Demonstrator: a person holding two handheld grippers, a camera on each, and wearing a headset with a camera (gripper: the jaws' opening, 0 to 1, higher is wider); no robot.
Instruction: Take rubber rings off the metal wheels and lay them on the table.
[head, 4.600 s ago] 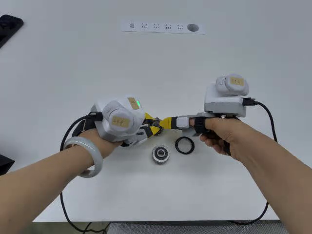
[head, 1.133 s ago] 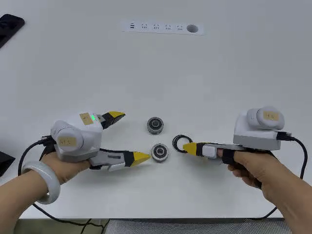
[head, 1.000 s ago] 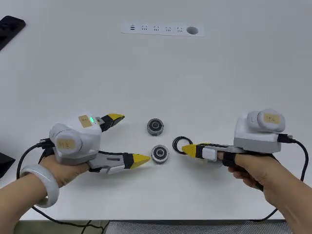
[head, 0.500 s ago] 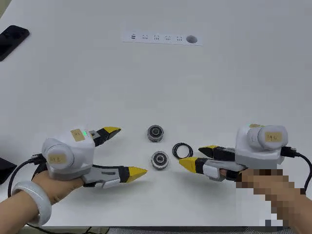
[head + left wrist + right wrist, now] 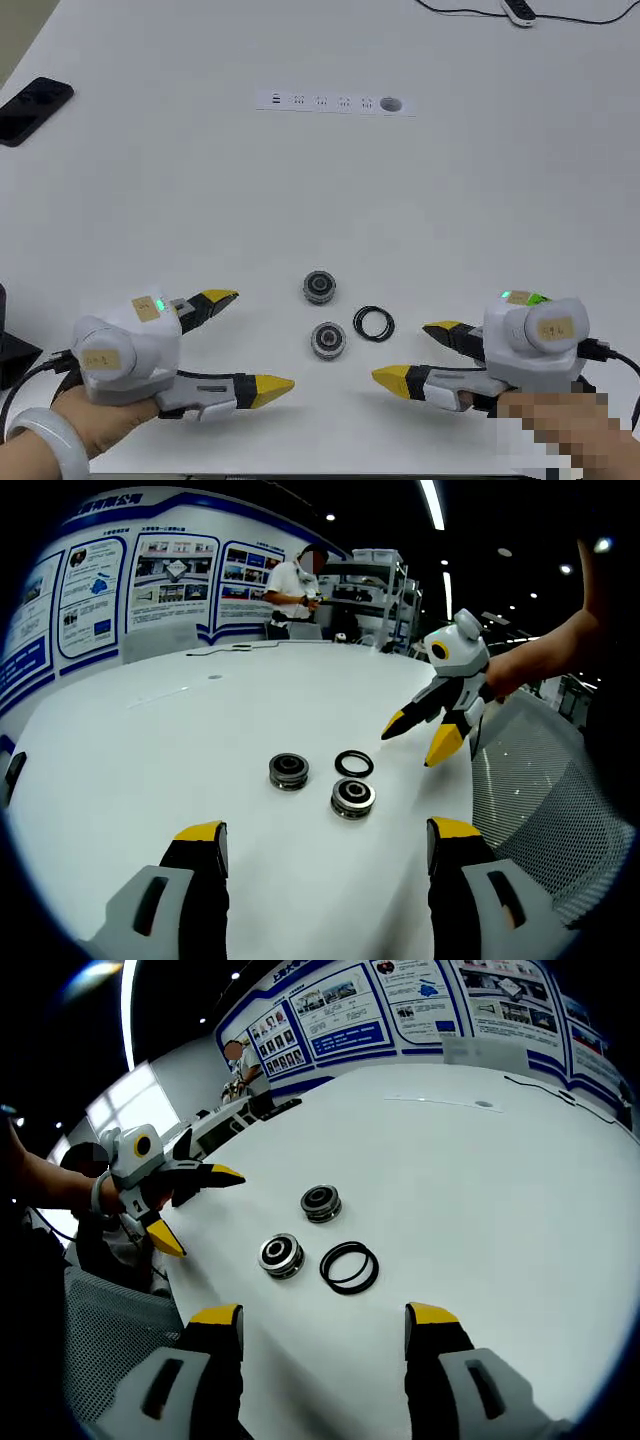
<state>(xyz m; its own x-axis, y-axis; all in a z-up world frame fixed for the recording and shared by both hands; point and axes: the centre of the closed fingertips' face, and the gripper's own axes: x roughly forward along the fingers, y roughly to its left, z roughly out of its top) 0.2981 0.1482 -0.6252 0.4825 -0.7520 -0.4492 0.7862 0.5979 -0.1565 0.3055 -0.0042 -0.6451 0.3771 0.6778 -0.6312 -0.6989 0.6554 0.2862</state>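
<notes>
Black rubber rings (image 5: 373, 323), two of them overlapping, lie flat on the white table (image 5: 200, 180). They are just right of the near wheel (image 5: 328, 339), close to it but not touching. The far wheel (image 5: 320, 286) sits a little beyond, apart from both.

About four and a half seconds ago a single ring lay beside a single wheel, and the two grippers met tip to tip just above them. Now both metal wheels and both rings are down on the table. Over the last second the wheels and rings have kept the same layout. The wider stretch of table now in the head view comes from the headset tilting.

The right gripper (image 5: 415, 352) has changed most. A second ago its jaws were pressed together with the tip at the rings. Now they stand wide apart with nothing between them, drawn back toward the near edge and clear of the rings.

The left gripper (image 5: 250, 340) is spread wide and empty as before, and has pulled back a little, to the left of the near wheel.

In each gripper view the wheels and rings lie ahead, between that gripper's own parted jaws, with the other gripper facing from the far side.

A white power strip (image 5: 335, 102) lies at the far middle of the table. A dark phone (image 5: 35, 97) lies at the far left. A pale bracelet (image 5: 40, 440) circles the left wrist.
</notes>
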